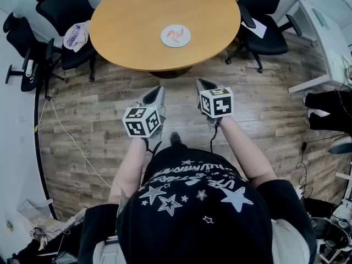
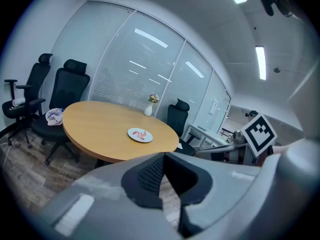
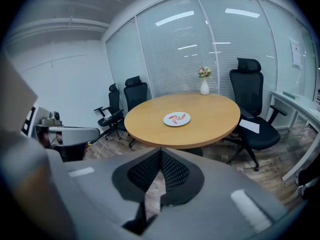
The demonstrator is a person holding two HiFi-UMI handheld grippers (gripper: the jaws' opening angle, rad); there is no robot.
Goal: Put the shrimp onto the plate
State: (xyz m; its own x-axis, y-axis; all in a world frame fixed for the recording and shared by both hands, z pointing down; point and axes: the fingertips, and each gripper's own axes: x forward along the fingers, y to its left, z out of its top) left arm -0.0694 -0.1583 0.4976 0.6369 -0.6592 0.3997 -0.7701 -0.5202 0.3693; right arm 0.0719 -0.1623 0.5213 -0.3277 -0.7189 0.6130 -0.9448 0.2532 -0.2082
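A white plate (image 1: 176, 36) with pink shrimp (image 1: 175, 34) on it sits near the middle of the round wooden table (image 1: 132, 21). The left gripper view shows the plate (image 2: 140, 134) far ahead, and so does the right gripper view (image 3: 176, 119). Both grippers hang over the wooden floor, short of the table's near edge. My left gripper (image 1: 157, 91) is shut, its pads meeting at the tip (image 2: 164, 154) with nothing between them. To its right, my right gripper (image 1: 202, 83) is shut and empty too (image 3: 160, 150).
Black office chairs (image 1: 264, 32) ring the table; one at the left holds a bag (image 1: 74, 36), one at the right a paper (image 1: 254, 29). A vase of flowers (image 3: 204, 86) stands at the table's far side. A white desk (image 1: 324, 37) is at right. A cable (image 1: 71, 142) trails across the floor.
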